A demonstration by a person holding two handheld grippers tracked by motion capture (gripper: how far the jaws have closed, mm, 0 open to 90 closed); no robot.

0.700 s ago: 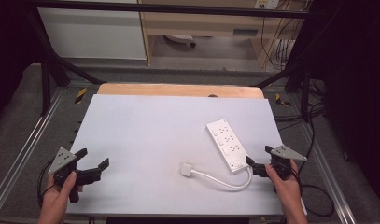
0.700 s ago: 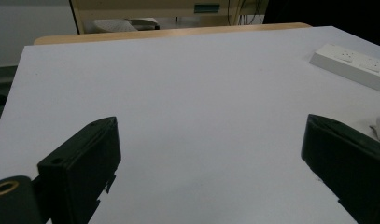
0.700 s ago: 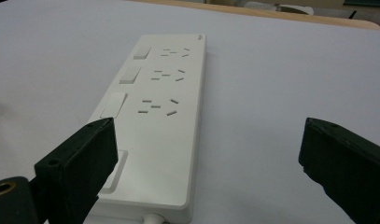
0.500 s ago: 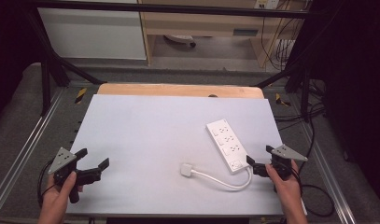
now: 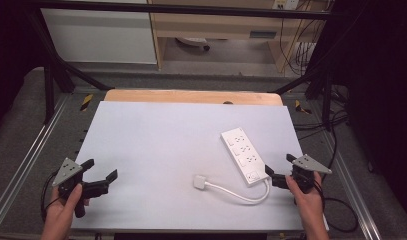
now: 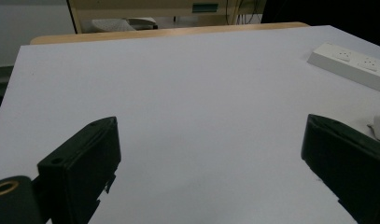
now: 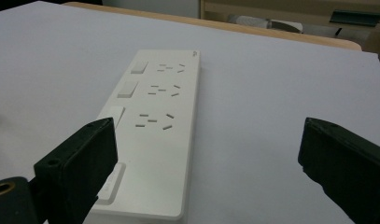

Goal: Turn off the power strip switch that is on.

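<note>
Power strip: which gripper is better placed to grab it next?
Right. The right gripper sits open at the near end of the power strip, facing it. The left gripper, also open, is across the table with bare surface ahead.

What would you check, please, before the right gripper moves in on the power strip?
1. Right gripper open: ok, jaws wide apart with nothing between them.
2. Power strip lying flat on the white table, sockets up: ok.
3. Right gripper lined up with the strip: not ok, in the right gripper view the near end sits towards the left jaw.
4. Cord and plug free: ok, plug rests loose on the table.
5. Left gripper out of the way: ok, open at the table's far side.
</note>
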